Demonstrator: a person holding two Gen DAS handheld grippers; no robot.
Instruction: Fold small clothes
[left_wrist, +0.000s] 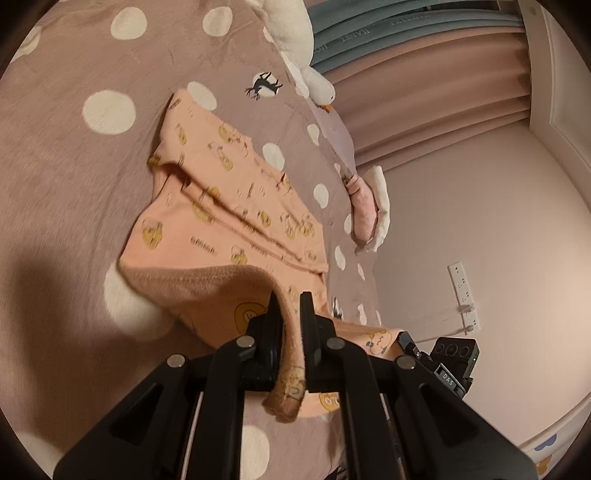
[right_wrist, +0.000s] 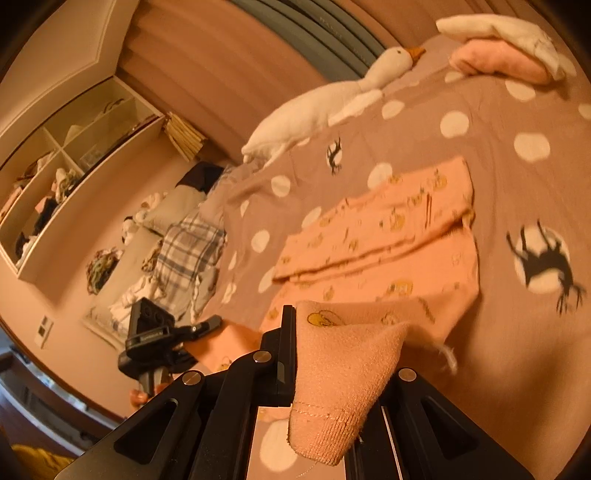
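A small peach garment (left_wrist: 229, 218) printed with yellow cartoon figures lies partly folded on the polka-dot bedspread (left_wrist: 74, 155). My left gripper (left_wrist: 291, 302) is shut on the garment's near hem, lifted off the bed. My right gripper (right_wrist: 332, 325) is shut on the other near corner of the same garment (right_wrist: 388, 236); the cloth drapes over its right finger and hides it. The right gripper (left_wrist: 443, 354) shows at the lower right of the left wrist view, and the left gripper (right_wrist: 155, 332) at the lower left of the right wrist view.
A white goose plush (right_wrist: 325, 107) lies at the head of the bed. Folded pink and white clothes (right_wrist: 506, 51) sit near the bed's edge. A plaid cloth and pillows (right_wrist: 184, 251) lie on the floor beside the bed, below open wall shelves (right_wrist: 74, 166).
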